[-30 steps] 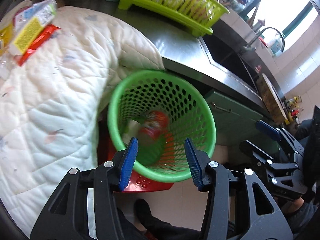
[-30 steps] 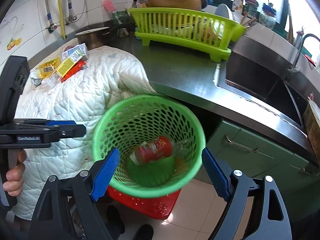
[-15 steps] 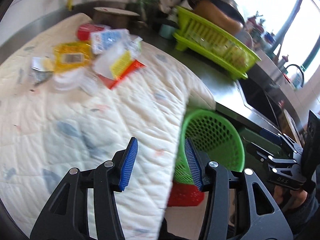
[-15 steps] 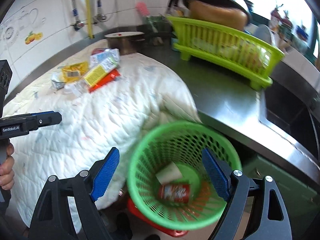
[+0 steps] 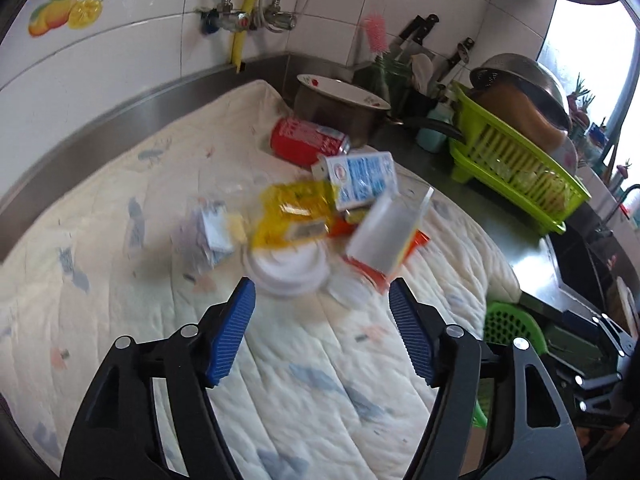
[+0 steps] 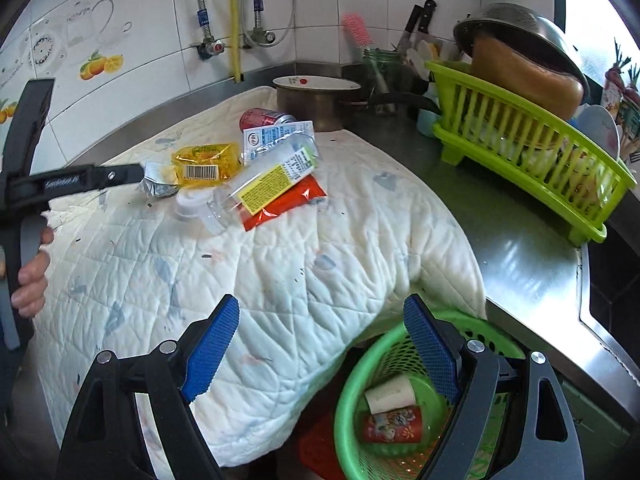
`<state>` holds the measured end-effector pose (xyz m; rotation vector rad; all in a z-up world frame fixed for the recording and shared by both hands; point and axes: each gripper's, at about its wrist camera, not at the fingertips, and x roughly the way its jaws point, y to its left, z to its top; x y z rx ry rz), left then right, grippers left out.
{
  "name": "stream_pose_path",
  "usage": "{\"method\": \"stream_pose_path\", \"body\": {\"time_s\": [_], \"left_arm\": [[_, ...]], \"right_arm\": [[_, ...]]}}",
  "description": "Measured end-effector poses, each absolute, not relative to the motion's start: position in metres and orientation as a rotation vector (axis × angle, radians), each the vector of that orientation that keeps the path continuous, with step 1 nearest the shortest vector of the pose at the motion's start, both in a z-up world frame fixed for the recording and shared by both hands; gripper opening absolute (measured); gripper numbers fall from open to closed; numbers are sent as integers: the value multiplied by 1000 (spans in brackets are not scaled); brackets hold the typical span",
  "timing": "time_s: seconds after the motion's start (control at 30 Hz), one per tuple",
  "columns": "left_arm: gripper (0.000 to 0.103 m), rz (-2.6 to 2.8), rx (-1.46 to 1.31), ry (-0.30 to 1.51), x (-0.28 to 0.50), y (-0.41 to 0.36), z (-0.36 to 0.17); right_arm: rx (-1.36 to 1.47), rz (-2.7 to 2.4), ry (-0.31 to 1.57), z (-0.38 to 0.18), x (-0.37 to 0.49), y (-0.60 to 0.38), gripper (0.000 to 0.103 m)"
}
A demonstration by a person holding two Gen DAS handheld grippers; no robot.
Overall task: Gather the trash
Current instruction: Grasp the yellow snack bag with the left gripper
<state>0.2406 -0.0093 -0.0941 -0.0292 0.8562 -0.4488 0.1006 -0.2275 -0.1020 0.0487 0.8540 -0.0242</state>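
A pile of trash lies on the white quilted cloth (image 6: 280, 272): a clear plastic bottle with a yellow label (image 6: 260, 184), a red wrapper (image 6: 286, 202), a yellow packet (image 6: 206, 162), a blue-and-white carton (image 6: 276, 136), a red can (image 6: 262, 117) and crumpled foil (image 6: 158, 182). In the left wrist view the pile is blurred, with the bottle (image 5: 384, 232) just ahead. My left gripper (image 5: 322, 328) is open and empty above the cloth, short of the pile. My right gripper (image 6: 322, 344) is open and empty near the cloth's front edge, over the green basket (image 6: 360, 380), which holds a red cup and a white cup.
A metal pot with a white lid (image 6: 316, 98) stands behind the pile. A lime dish rack (image 6: 532, 152) with bowls sits on the steel counter at the right, next to the sink (image 6: 612, 280). Tiled wall with pipes is behind.
Both grippers swung up from the basket to face the trash pile on the cloth. The left gripper's jaws opened wider. The basket has dropped to the lower right of both views.
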Motion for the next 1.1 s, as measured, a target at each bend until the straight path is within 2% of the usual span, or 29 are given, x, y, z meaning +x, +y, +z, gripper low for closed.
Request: {"method": "stream_pose_path", "body": {"time_s": [0.47,1.03,1.1], "left_arm": [[70,-566,168,907,330,-50,-123],[70,-635,241,929,360,-52,-141],[68,-655,234,935,360,-52,-142]], "right_arm": [[25,-46,885,-100,146,-205,81],[9,-57,921,-108,166,-194,81],[5,-62,924,-108,168,-194,81]]}}
